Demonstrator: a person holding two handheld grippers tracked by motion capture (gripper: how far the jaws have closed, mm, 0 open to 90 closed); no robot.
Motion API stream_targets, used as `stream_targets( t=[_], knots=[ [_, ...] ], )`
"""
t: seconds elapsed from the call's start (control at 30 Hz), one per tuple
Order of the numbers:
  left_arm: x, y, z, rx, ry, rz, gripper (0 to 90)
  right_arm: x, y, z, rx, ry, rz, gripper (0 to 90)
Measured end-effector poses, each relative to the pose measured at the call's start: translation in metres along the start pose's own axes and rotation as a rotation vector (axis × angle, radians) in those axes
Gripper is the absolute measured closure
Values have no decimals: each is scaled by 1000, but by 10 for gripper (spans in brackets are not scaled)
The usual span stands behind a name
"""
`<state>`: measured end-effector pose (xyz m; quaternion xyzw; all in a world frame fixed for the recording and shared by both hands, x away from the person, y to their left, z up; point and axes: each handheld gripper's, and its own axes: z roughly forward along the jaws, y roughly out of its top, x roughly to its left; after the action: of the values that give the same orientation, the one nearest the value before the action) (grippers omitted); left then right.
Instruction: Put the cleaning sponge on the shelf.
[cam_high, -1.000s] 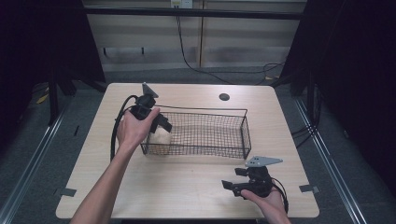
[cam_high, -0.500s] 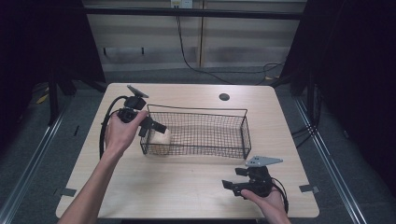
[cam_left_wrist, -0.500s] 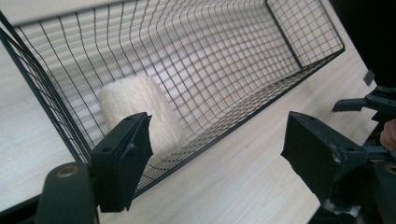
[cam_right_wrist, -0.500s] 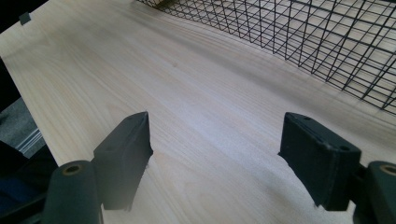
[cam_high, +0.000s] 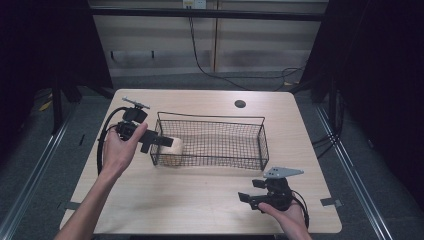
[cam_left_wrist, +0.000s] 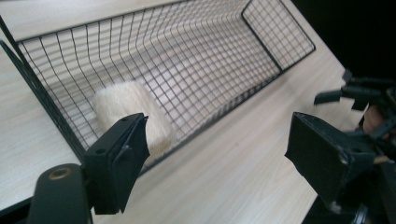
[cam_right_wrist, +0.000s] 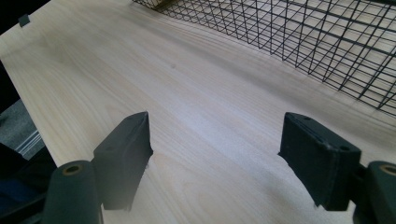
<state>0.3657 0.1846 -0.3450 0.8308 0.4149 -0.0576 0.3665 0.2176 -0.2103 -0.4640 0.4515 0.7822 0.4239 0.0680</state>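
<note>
High view: my left gripper (cam_high: 159, 141) sits just outside the left end of the wire basket (cam_high: 215, 119), jaws apart, nothing in them. My guess is it's there because the pale fluffy lump (cam_high: 171, 150) lies in that left end of the basket, so that hand is the near one for it. My right gripper (cam_high: 249, 198) rests low at the front right of the table (cam_high: 200, 200), well apart from the basket, probably parked out of the way.

Left gripper view: my jaws spread wide, empty. Fluffy lump (cam_left_wrist: 133, 109) inside the basket (cam_left_wrist: 261, 42), behind the mesh, close to my left-side jaw in this view but not touching as far as I can tell. It looks cream-white, fuzzy, soft, rounded, likely squashy. Right gripper (cam_left_wrist: 359, 93) visible farther off at the right edge.

Right gripper view: my jaws released, wide apart, bare wood table (cam_right_wrist: 196, 93) between them. Basket (cam_right_wrist: 303, 32) mesh across the top, near wall facing me.
</note>
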Motion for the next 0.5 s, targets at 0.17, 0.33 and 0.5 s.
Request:
stream_targets(
  t=[0.17,0.33,0.5],
  knots=[
    [-6,-14,-9,-19,-23,53,182,0,0,0,1,-1,-1,243],
    [-13,-30,-12,-21,91,99,221,-1,0,0,1,-2,3,243],
    [-15,-51,-10,-47,72,133,227,-1,0,-1,0,-6,9,243]
  ],
)
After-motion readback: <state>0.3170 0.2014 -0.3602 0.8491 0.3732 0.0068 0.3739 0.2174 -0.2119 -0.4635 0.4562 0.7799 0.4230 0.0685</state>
